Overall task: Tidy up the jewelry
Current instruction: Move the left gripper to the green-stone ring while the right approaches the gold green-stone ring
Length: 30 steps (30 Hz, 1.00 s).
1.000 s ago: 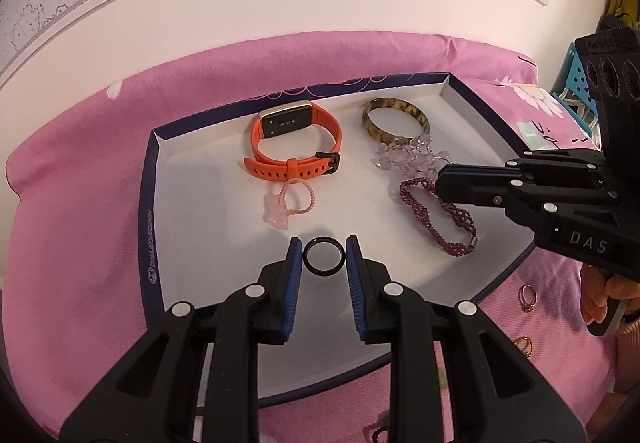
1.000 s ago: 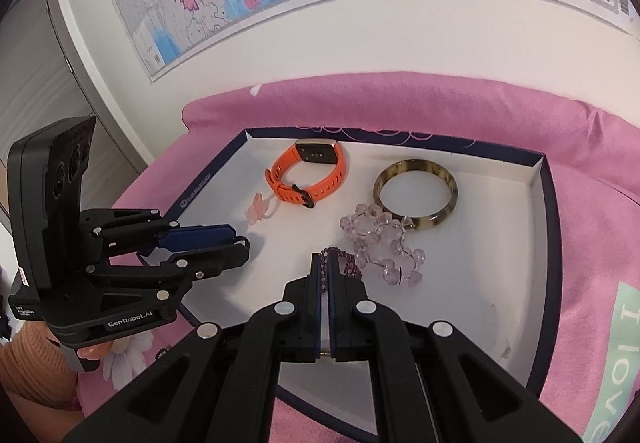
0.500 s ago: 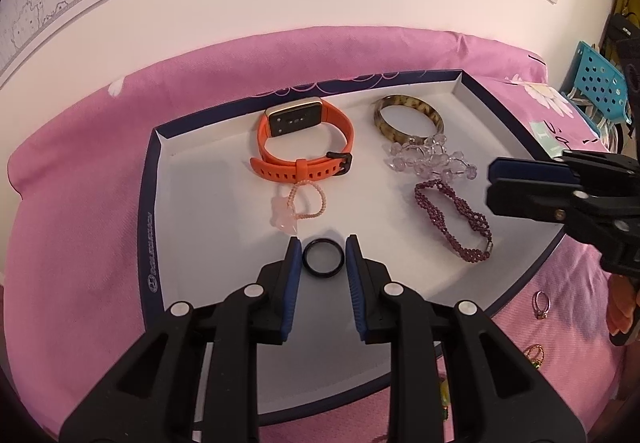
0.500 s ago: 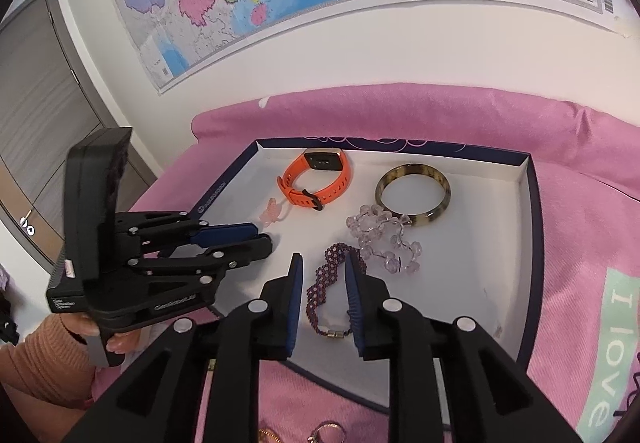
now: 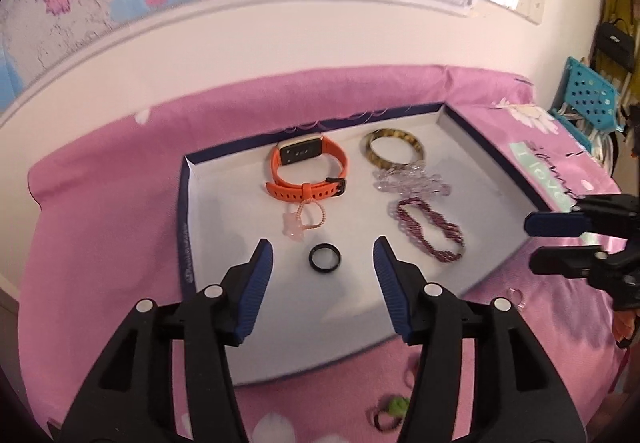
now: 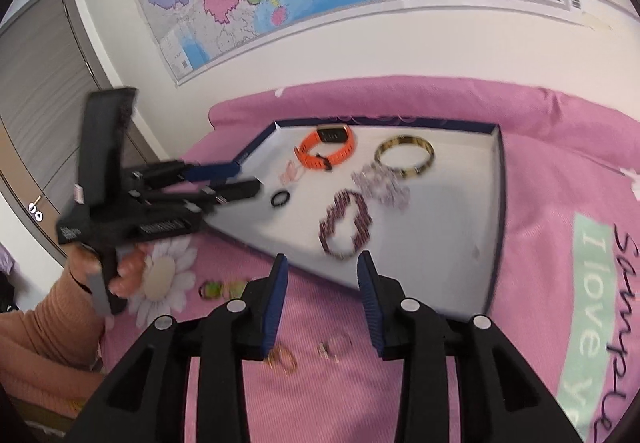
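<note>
Ring (image 5: 325,258), black, flat on tray (image 5: 224,227)

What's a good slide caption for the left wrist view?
Left claw opening over a black ring lying in the jewelry tray.

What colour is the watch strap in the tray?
Orange: the watch shows best in the left wrist view.

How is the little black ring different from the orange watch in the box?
The black ring is a small, plain closed circle; the orange watch is much bigger, with a screen, strap holes and a dark buckle. The ring lies near the front of the box, the watch towards the back. The ring is dark, the watch bright. Both lie loose on the white floor of the box, and no tool touches them.
</note>
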Available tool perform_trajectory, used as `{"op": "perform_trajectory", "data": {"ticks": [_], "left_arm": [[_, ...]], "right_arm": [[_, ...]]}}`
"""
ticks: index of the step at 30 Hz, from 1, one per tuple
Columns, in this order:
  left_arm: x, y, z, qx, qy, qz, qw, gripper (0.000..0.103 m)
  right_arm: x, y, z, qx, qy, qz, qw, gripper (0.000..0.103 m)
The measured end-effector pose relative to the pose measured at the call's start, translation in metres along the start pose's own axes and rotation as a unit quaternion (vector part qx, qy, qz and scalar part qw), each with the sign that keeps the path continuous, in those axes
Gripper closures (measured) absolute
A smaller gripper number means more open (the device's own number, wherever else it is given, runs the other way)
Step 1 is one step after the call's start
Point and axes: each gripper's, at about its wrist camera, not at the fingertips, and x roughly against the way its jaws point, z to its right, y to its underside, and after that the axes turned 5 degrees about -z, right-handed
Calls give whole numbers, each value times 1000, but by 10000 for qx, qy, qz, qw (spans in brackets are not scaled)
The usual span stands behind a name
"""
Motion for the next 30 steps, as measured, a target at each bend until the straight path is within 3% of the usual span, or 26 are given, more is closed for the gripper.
{"op": "perform_trajectory", "data": {"ticks": [9, 20, 30], "left_arm": [[39, 37, 5, -164, 95, 192, 9996, 49], [43, 77, 9, -190, 228, -37, 9996, 48], [34, 90, 27, -414, 358, -245, 9982, 48]], "right_arm": [[0, 33, -10, 97, 1, -260, 9996, 69], [-16, 49, -36, 413, -62, -523, 9978, 69], [-23, 46, -35, 371, 55, -568, 9977, 69]]}}
